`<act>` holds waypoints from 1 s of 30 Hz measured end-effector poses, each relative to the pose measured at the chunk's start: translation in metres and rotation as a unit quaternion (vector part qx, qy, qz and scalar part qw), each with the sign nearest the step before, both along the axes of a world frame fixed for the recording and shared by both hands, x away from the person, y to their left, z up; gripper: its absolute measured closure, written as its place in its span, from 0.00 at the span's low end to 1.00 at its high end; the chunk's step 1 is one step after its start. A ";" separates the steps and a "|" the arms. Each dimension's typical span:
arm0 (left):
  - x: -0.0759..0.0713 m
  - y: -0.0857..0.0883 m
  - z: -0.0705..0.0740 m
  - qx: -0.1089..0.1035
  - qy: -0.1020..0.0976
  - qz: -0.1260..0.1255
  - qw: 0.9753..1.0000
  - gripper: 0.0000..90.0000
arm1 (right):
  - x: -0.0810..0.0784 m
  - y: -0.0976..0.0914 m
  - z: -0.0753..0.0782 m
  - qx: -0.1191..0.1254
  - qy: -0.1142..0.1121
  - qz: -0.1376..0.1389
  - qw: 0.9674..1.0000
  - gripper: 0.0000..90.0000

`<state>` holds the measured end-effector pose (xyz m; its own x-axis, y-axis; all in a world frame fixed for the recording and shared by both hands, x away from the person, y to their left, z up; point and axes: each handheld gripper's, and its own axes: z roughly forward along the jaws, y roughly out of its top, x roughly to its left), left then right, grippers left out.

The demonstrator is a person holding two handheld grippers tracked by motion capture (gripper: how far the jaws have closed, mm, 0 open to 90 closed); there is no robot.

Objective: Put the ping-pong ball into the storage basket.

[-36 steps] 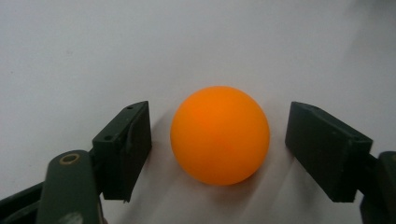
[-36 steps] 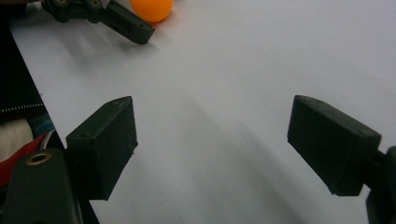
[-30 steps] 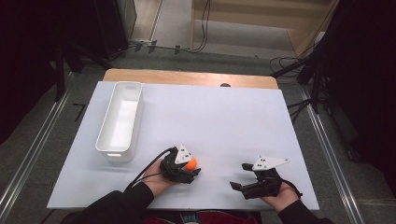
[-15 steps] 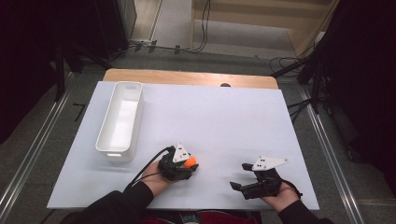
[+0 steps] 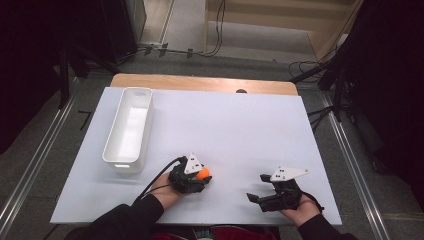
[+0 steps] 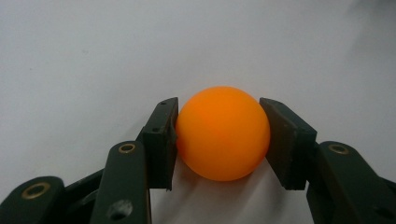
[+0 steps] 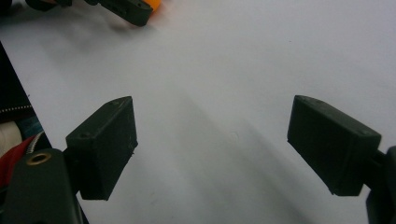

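My left tongs (image 6: 219,140) clamped on orange ball (image 6: 223,133); right tongs (image 7: 212,144) wide, empty. Grasp made; next lift toward white bin (image 5: 127,131).

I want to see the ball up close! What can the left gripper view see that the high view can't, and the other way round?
Left gripper view: both black pads press the sides of the orange ball, and the ball rests on the table.

High view: the white bin stands at the table's left, and the right gripper hangs open over bare table, holding nothing.

Both: the orange ball, the left gripper shut on it, and the white table.
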<state>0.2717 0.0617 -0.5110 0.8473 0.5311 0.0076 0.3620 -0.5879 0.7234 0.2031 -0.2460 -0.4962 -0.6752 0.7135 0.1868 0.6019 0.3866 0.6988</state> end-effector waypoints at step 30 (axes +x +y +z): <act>0.004 0.020 0.025 -0.052 0.023 0.017 0.998 0.55 | 0.011 -0.007 0.003 0.030 -0.010 -0.005 0.999 0.16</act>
